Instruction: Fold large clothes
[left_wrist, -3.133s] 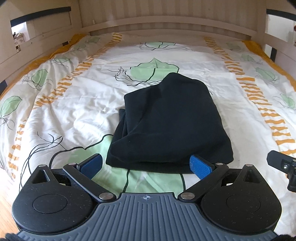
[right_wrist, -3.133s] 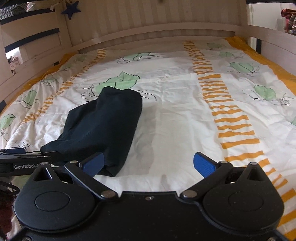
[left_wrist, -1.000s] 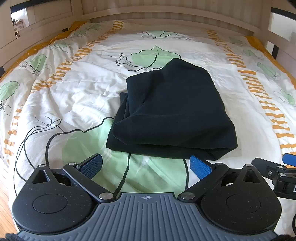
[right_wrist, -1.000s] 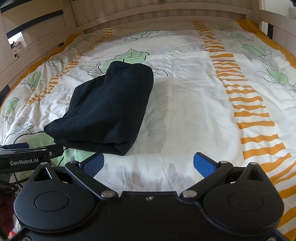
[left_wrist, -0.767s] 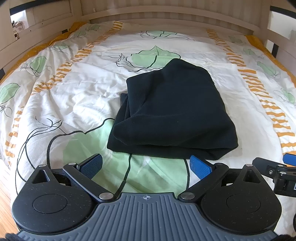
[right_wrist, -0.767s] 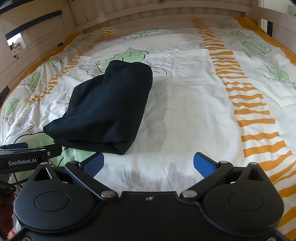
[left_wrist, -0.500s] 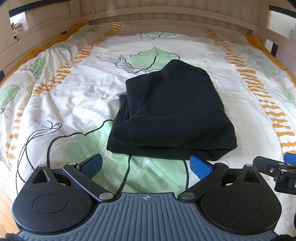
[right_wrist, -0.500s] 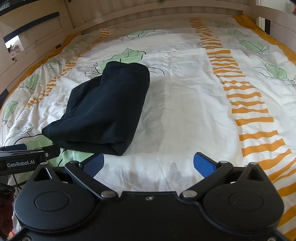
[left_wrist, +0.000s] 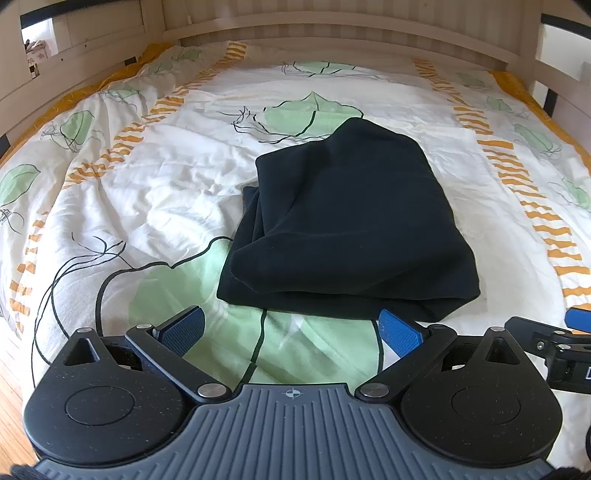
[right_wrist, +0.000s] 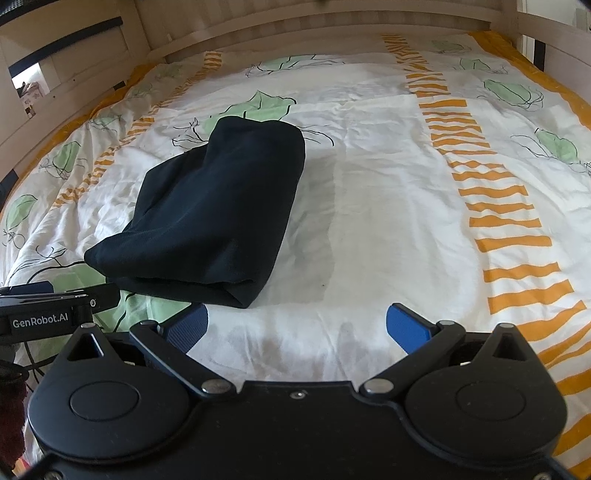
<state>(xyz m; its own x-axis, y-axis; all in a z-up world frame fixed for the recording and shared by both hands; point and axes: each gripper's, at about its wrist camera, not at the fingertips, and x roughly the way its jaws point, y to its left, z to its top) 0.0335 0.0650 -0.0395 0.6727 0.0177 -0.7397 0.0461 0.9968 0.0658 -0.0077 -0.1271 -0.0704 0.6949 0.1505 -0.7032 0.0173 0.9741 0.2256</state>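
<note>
Garment (left_wrist: 351, 221) — a dark, already doubled bundle — lies on the bed's leaf-print duvet (left_wrist: 147, 192), at about 12 o'clock from your left hand-held gripper (left_wrist: 291, 332) and 10 o'clock from your right hand-held gripper (right_wrist: 297, 328). Both sit with jaws spread wide and nothing between them, just short of the near folded edge. You seem to hold them low and level there so either can slide onto that edge — or the folding may be finished.

Two low wrist views, shared bed (left_wrist: 147, 192).
</note>
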